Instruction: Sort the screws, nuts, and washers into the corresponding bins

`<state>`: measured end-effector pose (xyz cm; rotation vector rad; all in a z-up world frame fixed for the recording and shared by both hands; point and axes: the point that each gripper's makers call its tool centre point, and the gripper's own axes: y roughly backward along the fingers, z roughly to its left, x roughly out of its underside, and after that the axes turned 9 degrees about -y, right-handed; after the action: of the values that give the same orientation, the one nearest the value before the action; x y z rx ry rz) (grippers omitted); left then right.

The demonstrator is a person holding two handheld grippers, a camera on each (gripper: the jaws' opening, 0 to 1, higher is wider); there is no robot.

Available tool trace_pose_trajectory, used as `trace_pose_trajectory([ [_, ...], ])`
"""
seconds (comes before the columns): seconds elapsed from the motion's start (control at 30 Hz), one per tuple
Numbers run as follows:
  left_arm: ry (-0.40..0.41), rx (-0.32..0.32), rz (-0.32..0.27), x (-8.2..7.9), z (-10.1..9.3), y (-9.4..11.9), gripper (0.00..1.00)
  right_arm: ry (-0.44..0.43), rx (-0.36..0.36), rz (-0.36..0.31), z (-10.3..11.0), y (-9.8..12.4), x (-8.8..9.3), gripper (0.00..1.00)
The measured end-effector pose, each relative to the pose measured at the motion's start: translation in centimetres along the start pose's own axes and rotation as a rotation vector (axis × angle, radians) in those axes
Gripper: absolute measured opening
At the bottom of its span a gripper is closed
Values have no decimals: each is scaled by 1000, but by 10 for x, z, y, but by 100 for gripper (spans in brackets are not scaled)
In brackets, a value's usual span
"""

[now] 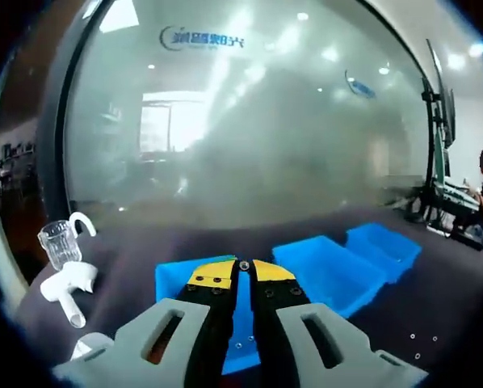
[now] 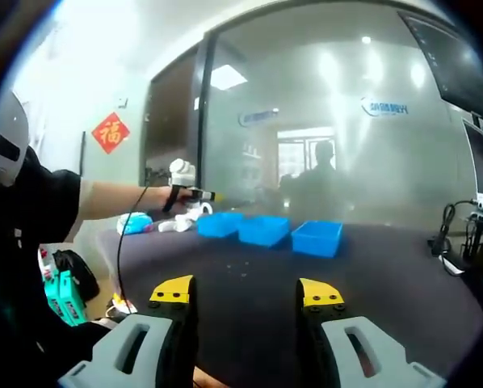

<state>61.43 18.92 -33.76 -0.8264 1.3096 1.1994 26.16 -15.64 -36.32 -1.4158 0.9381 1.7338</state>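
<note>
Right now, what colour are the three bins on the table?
Bright blue, all three bins; the right gripper view shows them best, in a row on the dark table.

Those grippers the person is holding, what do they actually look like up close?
Each gripper has two black jaws capped with yellow tips fixed by small screws, set on pale grey plastic mounts with slotted cut-outs: left gripper, right gripper. In the right gripper view, the person's black short sleeve shows, and a dark cable hangs down.

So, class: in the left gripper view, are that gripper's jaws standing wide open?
No. The left gripper has its yellow-tipped jaws closed together on a small metal piece, above the nearest blue bin.
</note>
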Motion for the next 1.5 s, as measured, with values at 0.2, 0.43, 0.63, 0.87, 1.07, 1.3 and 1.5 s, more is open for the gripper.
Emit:
trace_pose_trajectory([
  [0.2,-10,-35,26,8,9,1,7,-5,7,2,-3,2,1,45],
  [0.43,-3,18,37,13,0,11,24,-6,-7,-2,2,-3,0,45],
  [0.63,13,86,17,14,-16,32,36,-4,-16,-5,5,-5,-1,45],
  [0.87,107,174,-67,11,-52,84,38,-8,-19,-7,3,-6,0,45],
  [1.07,46,245,-116,11,-89,140,41,-13,-23,-10,0,-8,-3,45],
  [1.3,21,287,-124,14,-102,192,45,-10,-25,-5,-3,-12,-4,45],
  [1.5,56,317,-142,22,-101,227,49,-8,-30,5,-5,-16,-4,45],
])
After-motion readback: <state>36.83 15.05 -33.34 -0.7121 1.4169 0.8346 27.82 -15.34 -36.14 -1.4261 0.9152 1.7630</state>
